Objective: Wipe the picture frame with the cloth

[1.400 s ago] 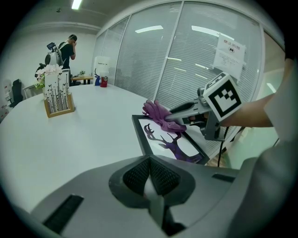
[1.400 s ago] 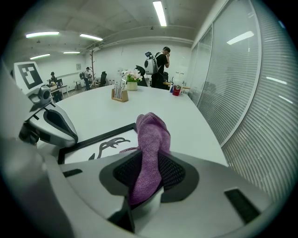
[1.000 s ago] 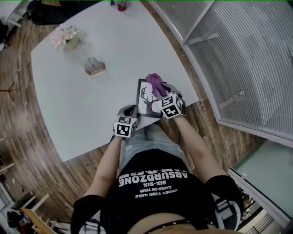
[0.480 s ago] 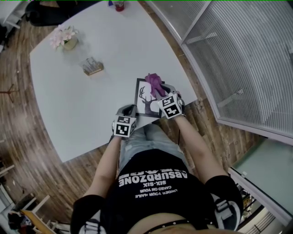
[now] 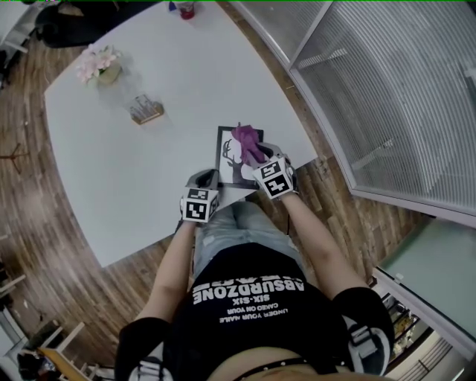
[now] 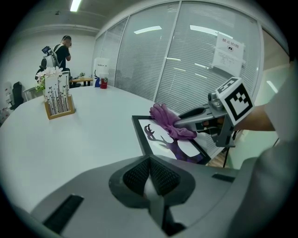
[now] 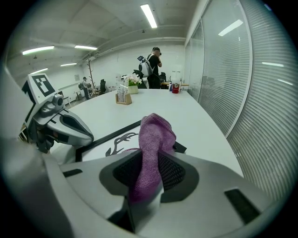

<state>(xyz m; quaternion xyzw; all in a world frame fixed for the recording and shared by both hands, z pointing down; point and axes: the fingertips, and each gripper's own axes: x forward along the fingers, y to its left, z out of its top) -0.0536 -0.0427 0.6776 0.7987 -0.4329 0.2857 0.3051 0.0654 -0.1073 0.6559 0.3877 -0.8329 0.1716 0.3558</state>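
A black picture frame with a deer silhouette lies flat near the front right corner of the white table. My right gripper is shut on a purple cloth, whose loose end rests on the picture; the cloth rises between the jaws in the right gripper view, above the frame. My left gripper is shut with nothing in it, at the frame's near left corner. In the left gripper view, the frame and cloth lie ahead on the right.
A small wooden card holder and a pot of pink flowers stand further back on the table. A red cup sits at the far edge. A glass partition with blinds runs along the right. People stand far back in the room.
My right gripper has slid the cloth a little leftwards and further over the picture. The left gripper stays by the frame's near corner.
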